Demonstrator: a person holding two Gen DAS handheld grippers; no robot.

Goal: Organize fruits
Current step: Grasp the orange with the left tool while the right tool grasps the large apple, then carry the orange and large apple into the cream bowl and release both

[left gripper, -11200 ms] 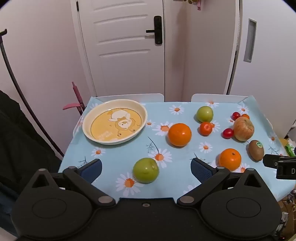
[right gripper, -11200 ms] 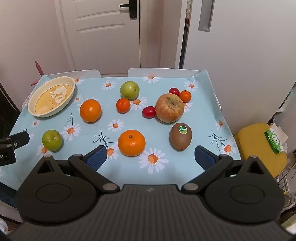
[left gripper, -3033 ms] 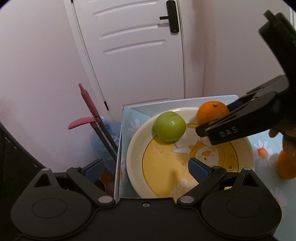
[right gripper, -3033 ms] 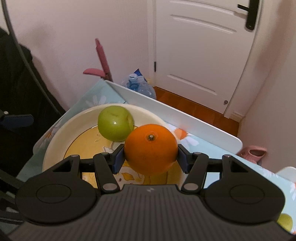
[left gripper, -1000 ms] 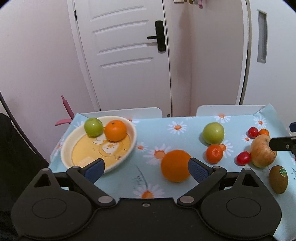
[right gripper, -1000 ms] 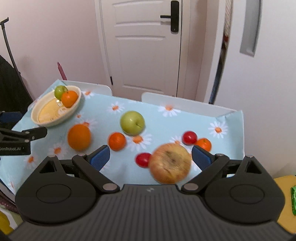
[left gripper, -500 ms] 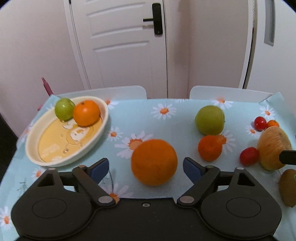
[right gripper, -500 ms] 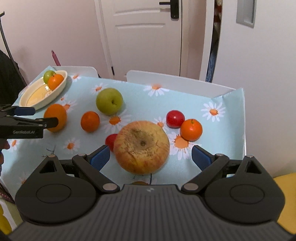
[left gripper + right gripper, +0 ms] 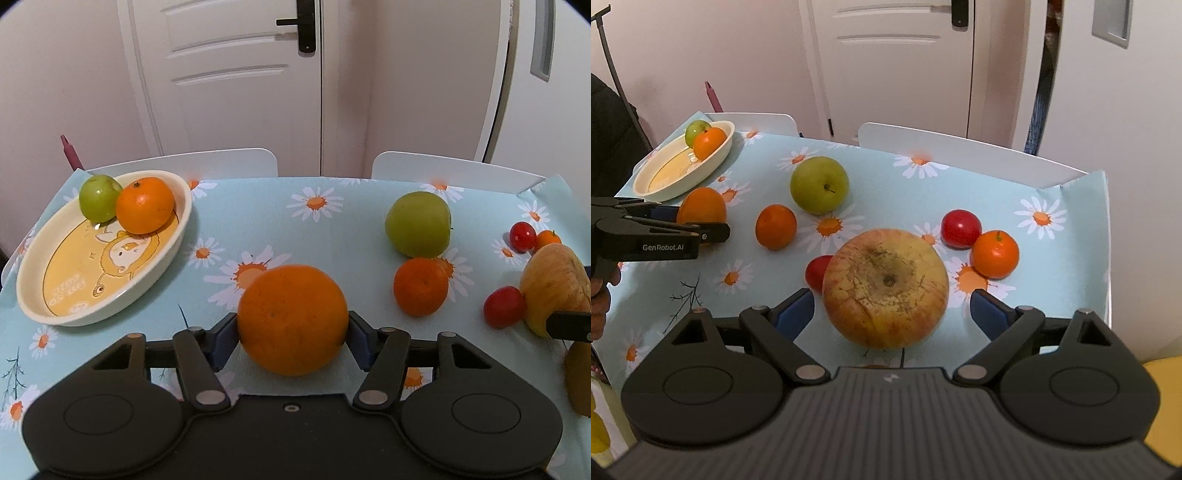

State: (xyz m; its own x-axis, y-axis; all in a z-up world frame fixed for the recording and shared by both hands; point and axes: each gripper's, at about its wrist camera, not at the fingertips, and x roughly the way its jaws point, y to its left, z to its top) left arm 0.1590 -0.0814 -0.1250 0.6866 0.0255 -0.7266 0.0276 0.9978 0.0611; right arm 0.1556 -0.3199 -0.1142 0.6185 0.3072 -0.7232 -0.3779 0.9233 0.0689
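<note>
My left gripper [image 9: 291, 334] is shut on a large orange [image 9: 292, 319] on the daisy tablecloth; it also shows in the right wrist view [image 9: 701, 208]. The cream plate [image 9: 33, 306] at the far left holds a small green apple [image 9: 98, 197] and an orange [image 9: 144, 205]. My right gripper [image 9: 892, 312] is open, its pads on either side of a big yellow-red apple [image 9: 885, 288] with gaps. A green apple [image 9: 418, 224], a tangerine [image 9: 420, 286], two red tomatoes [image 9: 961, 228] and a small tangerine [image 9: 995, 253] lie around.
A kiwi [image 9: 580, 380] lies at the right edge in the left wrist view. Two white chair backs [image 9: 454, 171] stand behind the table. A white door [image 9: 236, 74] and walls are beyond. The table's right edge [image 9: 1108, 258] is close to the small tangerine.
My left gripper has closed onto the large orange. My right gripper has come closer over the big apple, still open.
</note>
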